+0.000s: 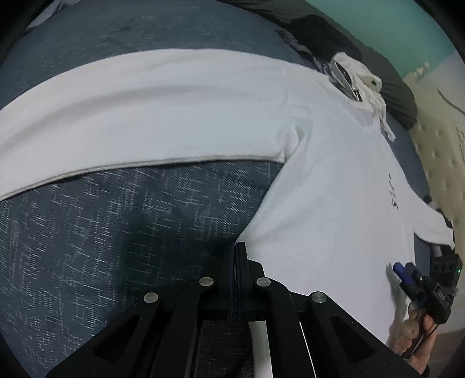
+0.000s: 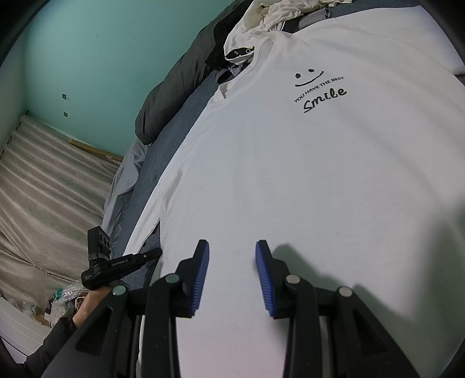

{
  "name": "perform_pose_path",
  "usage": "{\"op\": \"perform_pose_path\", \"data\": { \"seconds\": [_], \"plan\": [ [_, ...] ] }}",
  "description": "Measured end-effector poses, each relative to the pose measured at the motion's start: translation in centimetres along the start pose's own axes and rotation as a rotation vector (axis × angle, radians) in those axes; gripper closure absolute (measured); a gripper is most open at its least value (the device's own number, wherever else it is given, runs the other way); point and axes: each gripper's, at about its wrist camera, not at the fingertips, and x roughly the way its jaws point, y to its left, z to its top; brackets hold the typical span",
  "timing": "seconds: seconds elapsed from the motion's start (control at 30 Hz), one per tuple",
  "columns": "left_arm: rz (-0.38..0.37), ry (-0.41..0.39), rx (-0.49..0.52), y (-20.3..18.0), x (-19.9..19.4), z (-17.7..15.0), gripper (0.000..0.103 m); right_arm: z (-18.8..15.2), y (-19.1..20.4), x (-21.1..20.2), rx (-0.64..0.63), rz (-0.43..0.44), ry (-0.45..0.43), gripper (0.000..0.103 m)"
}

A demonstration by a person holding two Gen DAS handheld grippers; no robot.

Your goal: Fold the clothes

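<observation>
A white T-shirt (image 1: 334,186) with a black smiley and "Smile" print (image 2: 319,90) lies flat, front up, on a blue-grey bedspread (image 1: 116,226). One sleeve (image 1: 145,116) stretches out to the left in the left wrist view. My left gripper (image 1: 239,247) is shut at the shirt's side edge near the hem; whether it pinches cloth I cannot tell. It also shows in the right wrist view (image 2: 155,252). My right gripper (image 2: 232,250) is open and empty just above the shirt's lower body. It shows in the left wrist view (image 1: 399,269) at the shirt's far edge.
A crumpled white garment (image 2: 273,13) and a dark grey duvet (image 2: 174,96) lie beyond the collar. A teal wall (image 2: 101,58) and a plastic-covered mattress (image 2: 52,186) stand beside the bed. A cream tufted panel (image 1: 436,151) is on the right.
</observation>
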Motion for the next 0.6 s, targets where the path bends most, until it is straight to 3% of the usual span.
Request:
{"op": "perform_pose_path", "data": {
  "seconds": [0.13, 0.3, 0.4, 0.47, 0.6],
  "plan": [
    [0.028, 0.006, 0.016, -0.4, 0.0, 0.3, 0.102, 0.0, -0.1, 0.1, 0.001, 0.0, 0.002, 0.07],
    [0.005, 0.031, -0.001, 0.2, -0.3, -0.1, 0.101, -0.2, -0.1, 0.1, -0.001, 0.002, 0.006, 0.07],
    [0.056, 0.009, 0.05, -0.5, -1.2, 0.4, 0.101, -0.1, -0.1, 0.0, 0.0, 0.003, 0.0, 0.07],
    [0.045, -0.005, 0.064, -0.7, -2.0, 0.9, 0.099, -0.2, -0.1, 0.0, 0.001, 0.003, 0.001, 0.07],
    [0.037, -0.02, 0.113, -2.2, -2.1, 2.4, 0.072, -0.2, 0.0, 0.2, -0.003, 0.002, 0.003, 0.07]
  ]
}}
